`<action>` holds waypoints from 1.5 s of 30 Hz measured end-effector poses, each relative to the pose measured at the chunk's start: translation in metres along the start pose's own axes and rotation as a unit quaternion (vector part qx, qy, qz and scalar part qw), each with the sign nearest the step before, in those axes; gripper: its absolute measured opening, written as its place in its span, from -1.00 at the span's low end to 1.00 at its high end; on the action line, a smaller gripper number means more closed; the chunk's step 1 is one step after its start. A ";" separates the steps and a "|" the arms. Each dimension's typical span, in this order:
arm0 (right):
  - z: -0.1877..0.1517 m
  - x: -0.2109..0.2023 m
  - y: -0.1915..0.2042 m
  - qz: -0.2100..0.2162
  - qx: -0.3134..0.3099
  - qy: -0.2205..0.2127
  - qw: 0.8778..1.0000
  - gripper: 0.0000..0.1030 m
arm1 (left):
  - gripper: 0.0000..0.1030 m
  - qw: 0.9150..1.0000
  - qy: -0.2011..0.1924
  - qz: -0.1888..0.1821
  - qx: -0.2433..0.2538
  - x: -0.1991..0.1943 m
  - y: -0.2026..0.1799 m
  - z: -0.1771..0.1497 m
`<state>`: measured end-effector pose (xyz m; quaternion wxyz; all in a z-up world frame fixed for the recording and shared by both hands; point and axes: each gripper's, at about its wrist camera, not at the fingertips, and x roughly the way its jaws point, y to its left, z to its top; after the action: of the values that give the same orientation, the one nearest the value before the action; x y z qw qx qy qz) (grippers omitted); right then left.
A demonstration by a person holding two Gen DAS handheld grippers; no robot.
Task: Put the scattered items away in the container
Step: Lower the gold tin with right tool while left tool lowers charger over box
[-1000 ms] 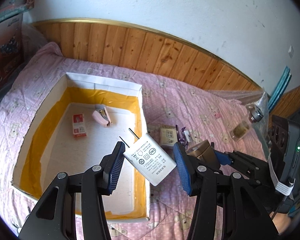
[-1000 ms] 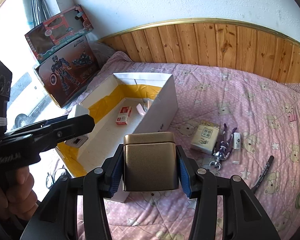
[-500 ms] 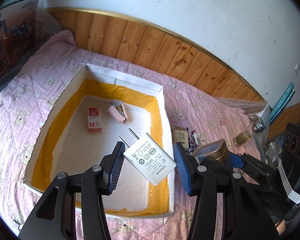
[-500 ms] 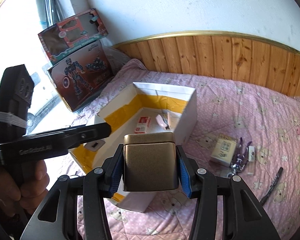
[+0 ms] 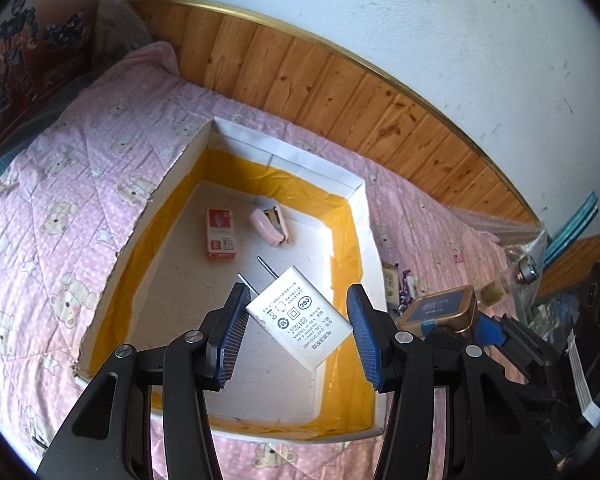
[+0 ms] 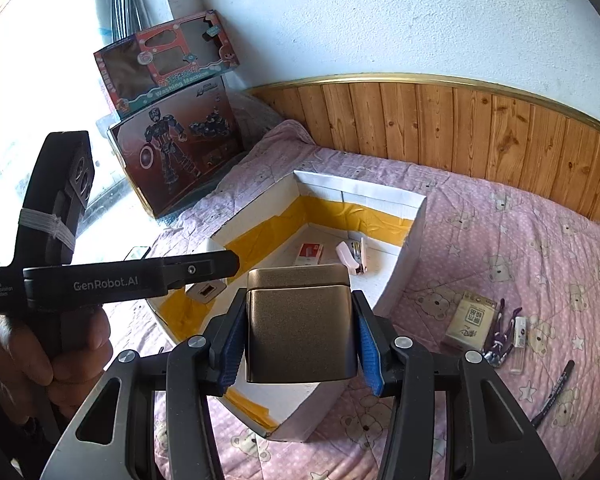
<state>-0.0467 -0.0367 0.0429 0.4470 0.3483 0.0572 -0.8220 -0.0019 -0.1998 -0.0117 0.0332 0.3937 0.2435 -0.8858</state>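
Pink bear-print bedding (image 6: 500, 240) covered the bed, with wood panelling (image 6: 480, 132) behind it, and the white box (image 5: 364, 216) lined with yellow tape served as your landmark. Left of the box, two toy cartons (image 6: 172, 120) leaned against the wall. Your left hand-held gripper (image 5: 296, 322) hovered above the box's near half, pinching a white charger (image 5: 300, 320) tilted between its blue pads, prongs pointing toward the far wall. On the box floor beyond it lay a small red-and-white packet (image 5: 220, 234) and, just right of that, a pink stapler (image 5: 269, 226). Your right hand-held gripper (image 6: 300, 328) sat over the box's near right corner, clamped on a bronze-coloured tin (image 6: 300, 320) held upright. Right of the box, on the bedding, rested a pale card pack (image 6: 470, 318), a purple clip-like piece (image 6: 500, 338) touching it, a small clear vial (image 6: 519, 344) just beside that, and a dark pen (image 6: 552, 392) farthest out.
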 end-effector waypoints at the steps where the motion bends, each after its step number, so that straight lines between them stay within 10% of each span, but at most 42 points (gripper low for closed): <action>1: 0.000 0.002 0.001 0.000 -0.002 0.002 1.000 -0.03 | 0.01 1.000 0.000 0.001 -0.002 0.001 0.002 0.001; 45: 0.079 0.137 -0.021 -0.064 -0.076 0.127 0.987 -0.03 | 0.01 0.990 0.113 0.011 -0.088 0.079 0.030 0.003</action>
<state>-0.1528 -0.1517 0.0124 0.4077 0.4109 0.1979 -0.7910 -0.0509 -0.2170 -0.0786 0.0498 0.4896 0.3181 -0.8103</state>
